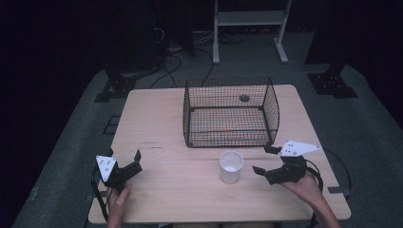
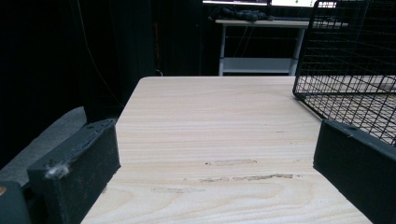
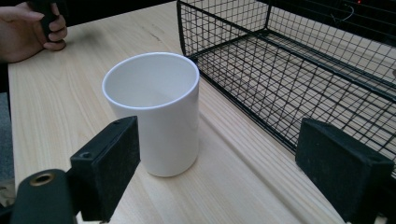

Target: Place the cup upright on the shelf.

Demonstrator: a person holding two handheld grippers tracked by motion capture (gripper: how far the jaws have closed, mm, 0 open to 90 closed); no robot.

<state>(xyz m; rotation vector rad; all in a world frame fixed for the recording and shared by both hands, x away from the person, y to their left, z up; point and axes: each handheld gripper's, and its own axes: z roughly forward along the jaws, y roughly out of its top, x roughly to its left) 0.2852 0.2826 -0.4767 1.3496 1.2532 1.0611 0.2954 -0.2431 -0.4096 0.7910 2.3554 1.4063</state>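
An upright white cup stands on the wooden table, just in front of a black wire basket. My right gripper is open a short way to the cup's right, jaws pointing at it. In the right gripper view the cup sits ahead, close to the left jaw and untouched, and the gripper holds nothing. My left gripper is open near the table's front left, over bare wood. Its own view shows the jaws wide apart around nothing.
The wire basket is in the middle of the table toward the back; its wall runs close beside the cup. A white shelf frame and cables lie on the floor beyond the table. A hand grips the left gripper's handle.
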